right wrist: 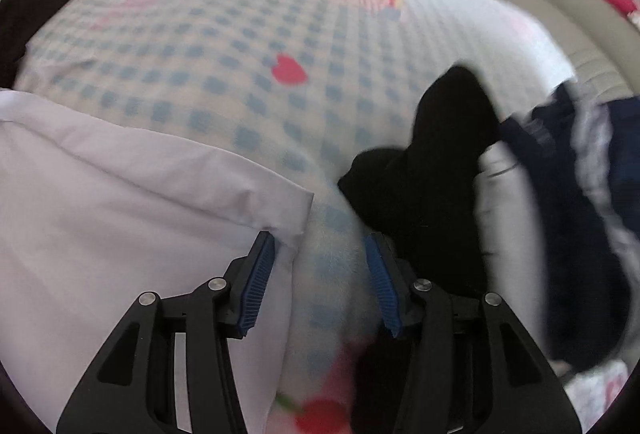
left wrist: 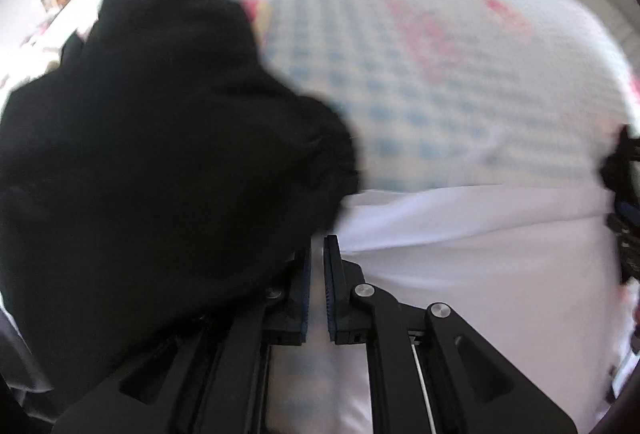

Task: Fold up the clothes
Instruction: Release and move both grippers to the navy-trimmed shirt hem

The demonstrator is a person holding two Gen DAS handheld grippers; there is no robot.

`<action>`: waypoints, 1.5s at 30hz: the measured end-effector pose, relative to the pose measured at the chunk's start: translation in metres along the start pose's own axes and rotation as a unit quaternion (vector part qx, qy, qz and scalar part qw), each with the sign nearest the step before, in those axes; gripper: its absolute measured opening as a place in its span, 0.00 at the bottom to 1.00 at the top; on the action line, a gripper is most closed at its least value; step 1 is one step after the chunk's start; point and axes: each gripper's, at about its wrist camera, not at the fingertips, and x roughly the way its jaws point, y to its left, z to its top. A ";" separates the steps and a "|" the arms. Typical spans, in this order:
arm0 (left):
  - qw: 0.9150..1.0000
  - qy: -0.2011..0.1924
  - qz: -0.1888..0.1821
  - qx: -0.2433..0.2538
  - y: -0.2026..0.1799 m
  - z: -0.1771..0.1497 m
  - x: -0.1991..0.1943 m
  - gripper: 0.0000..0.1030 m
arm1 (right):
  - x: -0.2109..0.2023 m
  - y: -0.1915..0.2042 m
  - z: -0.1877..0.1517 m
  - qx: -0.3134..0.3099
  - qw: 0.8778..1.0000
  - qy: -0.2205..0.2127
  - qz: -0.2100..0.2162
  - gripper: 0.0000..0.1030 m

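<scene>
A white garment (left wrist: pixel 460 254) is seen spread over the near edge of a bed covered by a blue-checked blanket (left wrist: pixel 400 74) with red and pink prints. In the left wrist view, the left gripper (left wrist: pixel 318 246) is held over the white cloth with its blue-padded jaws drawn nearly together, only a narrow slit being left between them; pale fabric shows through that slit, but no cloth is seen pinched by the pads. A large black garment (left wrist: pixel 152 154) is bunched against the left finger and covers the near-left part of the bed (its folds cannot be made out through the blur).

In the right wrist view, the right gripper (right wrist: pixel 320 246) is held with its jaws spread wide and nothing between them but bare blanket (right wrist: pixel 220 54). The hemmed corner of the white garment (right wrist: pixel 120 214) lies just at the tip of the left finger, outside the gap. A black piece of clothing (right wrist: pixel 432 174) lies against the right finger, and a dark navy garment (right wrist: pixel 568 214) is heaped beyond it toward the right edge of the bed
</scene>
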 end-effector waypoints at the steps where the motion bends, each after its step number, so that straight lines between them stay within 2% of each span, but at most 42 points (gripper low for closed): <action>1: 1.000 -0.007 -0.002 0.024 -0.009 -0.008 -0.016 0.14 | -0.015 -0.003 -0.003 0.003 1.000 -0.016 0.008 0.47; 2: 0.999 -0.016 0.001 0.051 -0.019 -0.020 -0.036 0.16 | -0.030 -0.006 -0.006 0.006 0.999 -0.028 0.016 0.47; 4: 0.995 -0.027 0.001 0.093 -0.039 -0.049 -0.071 0.37 | -0.064 -0.008 -0.016 0.018 0.999 -0.040 0.032 0.48; 5: 0.994 -0.029 -0.003 0.108 -0.045 -0.057 -0.080 0.38 | -0.081 -0.008 -0.022 0.025 0.998 -0.044 0.040 0.48; 7: 0.991 -0.038 -0.028 0.129 -0.064 -0.101 -0.109 0.38 | -0.112 0.002 -0.032 0.040 0.996 -0.053 0.068 0.49; 8: 0.990 -0.040 -0.041 0.132 -0.070 -0.128 -0.126 0.38 | -0.130 0.010 -0.048 0.045 0.993 -0.054 0.092 0.49; 11: 0.988 -0.039 -0.074 0.128 -0.073 -0.177 -0.143 0.38 | -0.172 0.032 -0.102 0.057 0.985 -0.053 0.154 0.52; 14: 0.990 -0.040 -0.074 0.112 -0.085 -0.235 -0.161 0.38 | -0.196 0.065 -0.160 0.062 0.979 -0.036 0.192 0.53; 17: 0.996 -0.017 -0.060 0.065 -0.088 -0.266 -0.137 0.38 | -0.207 0.103 -0.215 0.048 0.981 -0.022 0.189 0.53; 20: 0.998 0.001 -0.058 0.029 -0.084 -0.298 -0.128 0.37 | -0.197 0.122 -0.258 0.051 0.984 0.007 0.169 0.53; 22: 0.999 -0.008 -0.041 0.024 -0.079 -0.316 -0.135 0.37 | -0.183 0.128 -0.284 0.058 0.987 0.033 0.150 0.53; 25: 1.000 -0.005 -0.025 0.015 -0.071 -0.345 -0.147 0.37 | -0.190 0.133 -0.319 0.053 0.990 0.018 0.130 0.53; 28: 1.000 -0.012 -0.018 0.007 -0.063 -0.359 -0.153 0.37 | -0.203 0.134 -0.342 0.045 0.993 -0.001 0.109 0.53; 32: 0.999 -0.025 -0.037 -0.019 -0.053 -0.372 -0.163 0.37 | -0.212 0.132 -0.348 0.040 0.994 -0.007 0.103 0.53; 36: 0.992 -0.062 -0.080 -0.069 -0.039 -0.375 -0.178 0.36 | -0.228 0.118 -0.342 0.084 0.988 -0.020 0.124 0.53; 37: 0.990 -0.076 -0.095 -0.071 -0.040 -0.370 -0.182 0.35 | -0.235 0.119 -0.338 0.088 0.986 -0.035 0.135 0.53; 39: 0.989 -0.095 -0.097 -0.052 -0.052 -0.356 -0.184 0.35 | -0.241 0.128 -0.325 0.071 0.984 -0.058 0.152 0.53; 42: 0.991 -0.090 -0.092 -0.033 -0.071 -0.344 -0.169 0.35 | -0.236 0.150 -0.305 0.038 0.987 -0.055 0.147 0.53; 45: 0.997 -0.044 -0.054 -0.020 -0.083 -0.350 -0.143 0.35 | -0.201 0.157 -0.301 0.035 0.989 -0.012 0.144 0.53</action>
